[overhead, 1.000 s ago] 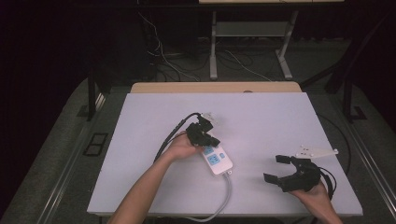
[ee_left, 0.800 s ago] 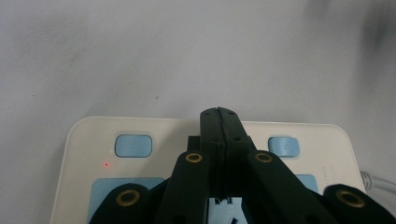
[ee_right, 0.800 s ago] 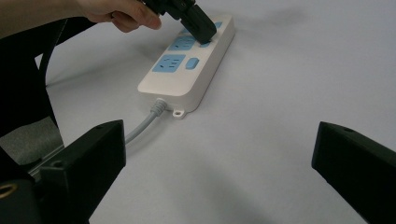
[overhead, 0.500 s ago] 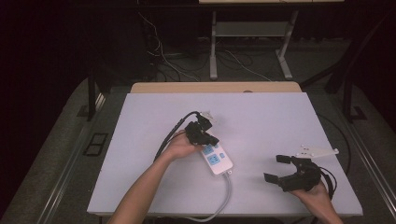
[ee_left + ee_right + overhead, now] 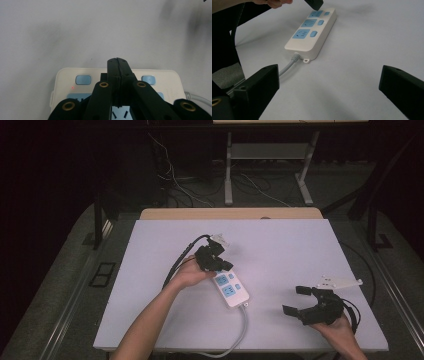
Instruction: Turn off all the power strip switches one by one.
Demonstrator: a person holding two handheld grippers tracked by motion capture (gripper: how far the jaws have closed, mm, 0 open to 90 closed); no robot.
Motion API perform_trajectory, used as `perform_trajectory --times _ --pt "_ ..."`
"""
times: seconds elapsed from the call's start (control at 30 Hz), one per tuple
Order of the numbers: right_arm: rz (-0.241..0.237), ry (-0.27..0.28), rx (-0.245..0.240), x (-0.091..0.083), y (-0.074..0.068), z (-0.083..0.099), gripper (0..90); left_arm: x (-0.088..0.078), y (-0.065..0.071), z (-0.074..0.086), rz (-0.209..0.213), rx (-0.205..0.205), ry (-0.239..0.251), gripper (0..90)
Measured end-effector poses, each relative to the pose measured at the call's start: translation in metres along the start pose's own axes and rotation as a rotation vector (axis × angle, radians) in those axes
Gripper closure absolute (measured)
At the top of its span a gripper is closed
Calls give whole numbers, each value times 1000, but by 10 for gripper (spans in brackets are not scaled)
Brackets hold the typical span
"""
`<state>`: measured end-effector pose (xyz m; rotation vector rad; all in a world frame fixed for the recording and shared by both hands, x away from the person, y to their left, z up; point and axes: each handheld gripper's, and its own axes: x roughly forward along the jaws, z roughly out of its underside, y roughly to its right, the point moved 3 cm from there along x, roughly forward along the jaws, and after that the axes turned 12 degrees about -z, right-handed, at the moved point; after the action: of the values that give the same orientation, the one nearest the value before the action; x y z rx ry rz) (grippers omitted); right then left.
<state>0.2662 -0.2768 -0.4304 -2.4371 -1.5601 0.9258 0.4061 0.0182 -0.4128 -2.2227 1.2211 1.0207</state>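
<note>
Nothing has shifted since earlier — I hold left gripper (image 5: 223,265) closed, pressing power strip (image 5: 231,290) switch; right gripper (image 5: 299,300) open

place: lab or recording studio | evidence: bare white table (image 5: 300,245) at frame centre, under even light | dark surroundings on all sides | loose cables (image 5: 185,185) on the floor, upper centre | metal stand legs (image 5: 229,170) at top
</note>
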Motion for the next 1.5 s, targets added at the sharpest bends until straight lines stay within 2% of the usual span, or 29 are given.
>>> perform_trajectory --times 0.4,0.53,1.0,1.5 --pt "-3 -2 0 -1 0 0 27 -4 -6 -4 -12 11 3 891" --pt "-3 -2 1 -1 0 0 27 -5 -10 -4 -18 -1 6 891" --pt "0 3 1 -3 1 0 27 5 -22 0 -28 -33 -1 891" --pt "2 5 4 -6 1 1 27 16 -29 6 -40 -46 -29 891"
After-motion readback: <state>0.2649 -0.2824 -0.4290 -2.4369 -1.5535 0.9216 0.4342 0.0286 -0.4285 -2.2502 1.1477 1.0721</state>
